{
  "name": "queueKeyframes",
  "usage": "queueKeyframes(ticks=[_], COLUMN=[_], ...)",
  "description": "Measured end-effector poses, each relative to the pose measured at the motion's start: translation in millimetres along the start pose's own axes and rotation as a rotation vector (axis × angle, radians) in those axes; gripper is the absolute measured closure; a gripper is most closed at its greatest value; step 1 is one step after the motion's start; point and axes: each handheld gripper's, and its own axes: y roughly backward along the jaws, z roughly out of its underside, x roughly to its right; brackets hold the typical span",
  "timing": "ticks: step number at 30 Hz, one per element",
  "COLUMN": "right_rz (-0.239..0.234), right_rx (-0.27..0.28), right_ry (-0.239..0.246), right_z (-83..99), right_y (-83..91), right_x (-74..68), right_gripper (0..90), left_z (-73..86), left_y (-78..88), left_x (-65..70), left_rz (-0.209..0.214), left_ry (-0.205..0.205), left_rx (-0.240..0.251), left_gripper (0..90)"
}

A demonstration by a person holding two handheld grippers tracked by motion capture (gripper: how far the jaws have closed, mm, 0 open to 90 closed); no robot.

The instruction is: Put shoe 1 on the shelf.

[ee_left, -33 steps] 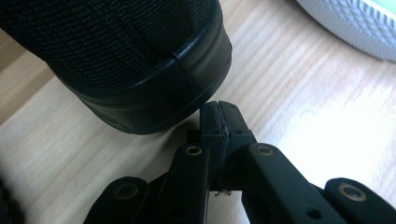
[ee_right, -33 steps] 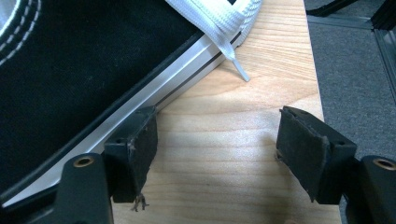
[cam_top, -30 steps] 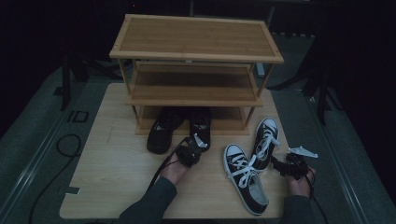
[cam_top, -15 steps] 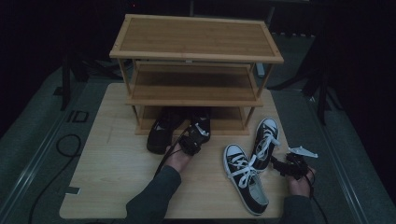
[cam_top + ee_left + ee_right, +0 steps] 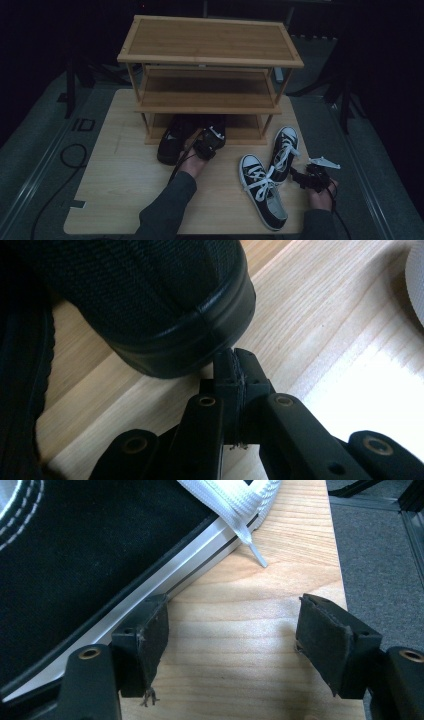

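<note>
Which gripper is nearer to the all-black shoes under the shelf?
Left. The left gripper sits right at the black shoes by the shelf, jaws shut. The right gripper rests farther right, beside the black-and-white sneakers.

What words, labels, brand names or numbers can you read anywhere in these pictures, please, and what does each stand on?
"ID": pale characters on the dark floor mat left of the wooden table.
No readable brand or label on the all-black shoes, the black-and-white sneakers or the wooden shoe rack.
</note>
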Motion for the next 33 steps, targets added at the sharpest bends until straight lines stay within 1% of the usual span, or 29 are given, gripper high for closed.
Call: queueKeyframes(ticks=[6, 10, 13, 17, 20, 23, 24, 25, 26, 29, 33], right_rz=[0.000, 0.000, 0.000, 0.000, 0.000, 0.000, 0.000, 0.000, 0.000, 0.000, 0.000], right_rx=[0.000, 0.000, 0.000, 0.000, 0.000, 0.000, 0.000, 0.000, 0.000, 0.001, 0.001], right_ry=[0.000, 0.000, -0.001, -0.001, -0.001, 0.000, 0.000, 0.000, -0.001, 0.000, -0.001], right_z=[0.0, 0.0, 0.0, 0.0, 0.1, 0.1, 0.1, 0.1, 0.1, 0.1, 0.1], right_y=[0.0, 0.0, 0.0, 0.0, 0.0, 0.0, 0.0, 0.0, 0.0, 0.0, 0.1], right_x=[0.0, 0.0, 0.0, 0.0, -0.1, 0.0, 0.0, 0.0, -0.1, 0.0, -0.1], right_gripper=[28.9, 28.9, 28.9, 28.9, 28.9, 28.9, 28.9, 28.9, 28.9, 28.9, 28.9], left_z=[7.4, 13.9, 20.0, 31.4, 40.4, 49.3, 52.4, 52.4, 57.8, 65.2, 80.3], left_y=[9.6, 15.8, 19.0, 24.9, 30.0, 35.1, 37.0, 37.0, 40.2, 44.5, 50.8], left_x=[0.1, 0.4, 0.7, -0.6, -2.8, -5.9, -7.4, -7.4, -9.3, -12.4, -19.8], left_rz=[0.005, 0.006, 0.001, -0.018, -0.017, -0.021, -0.016, -0.016, -0.023, -0.028, -0.035], left_ry=[-0.002, 0.004, -0.006, -0.009, -0.007, 0.004, 0.008, 0.008, 0.008, 0.014, 0.034], left_rx=[0.015, 0.030, 0.024, 0.021, 0.020, 0.025, 0.025, 0.025, 0.022, 0.018, 0.012], left_gripper=[88.7, 87.9, 87.8, 87.8, 87.7, 87.8, 87.8, 87.9, 88.0, 88.1, 88.1])
